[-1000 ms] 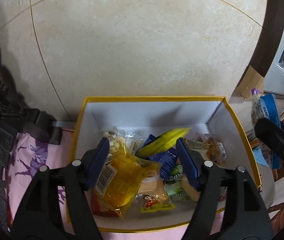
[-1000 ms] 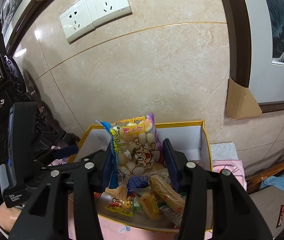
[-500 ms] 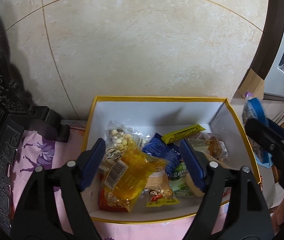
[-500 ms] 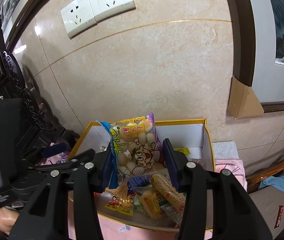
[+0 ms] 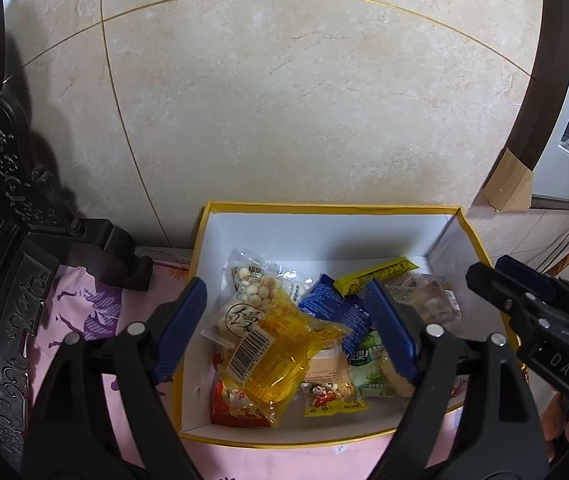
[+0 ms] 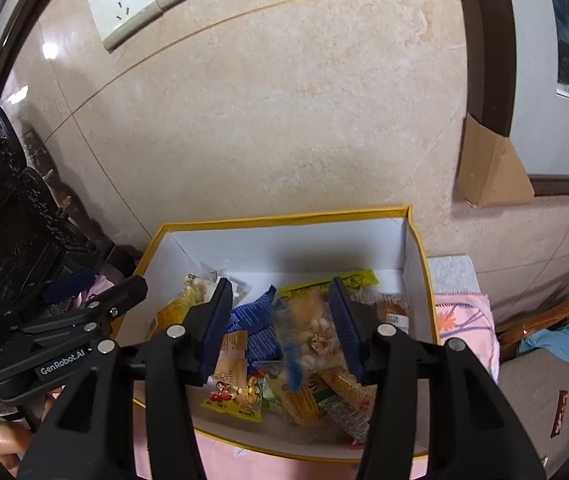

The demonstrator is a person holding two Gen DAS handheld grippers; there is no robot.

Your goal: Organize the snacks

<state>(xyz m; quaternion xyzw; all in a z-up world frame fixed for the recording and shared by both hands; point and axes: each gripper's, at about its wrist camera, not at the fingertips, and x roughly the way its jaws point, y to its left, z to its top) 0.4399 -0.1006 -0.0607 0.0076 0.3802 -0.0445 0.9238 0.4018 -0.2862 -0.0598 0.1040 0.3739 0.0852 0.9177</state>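
Yellow-rimmed white box (image 5: 324,209) is seen against the tiled wall (image 5: 304,100), on pink cloth (image 5: 96,312). The left gripper (image 5: 286,330) is held over it, jaws just opened further, spread wide, nothing pinched. The yellow jelly pack (image 5: 280,360) lies loose below, on the pile at the box's 7 o'clock, partly over the small-biscuit bag (image 5: 248,300). The right gripper (image 6: 280,326) is seen with jaws just opened; the cartoon biscuit bag (image 6: 312,340), blurred, is between them, off the left pad, right-pad contact unclear. Blue packet (image 6: 256,320) and yellow bar (image 6: 348,280) lie toward 12 o'clock.
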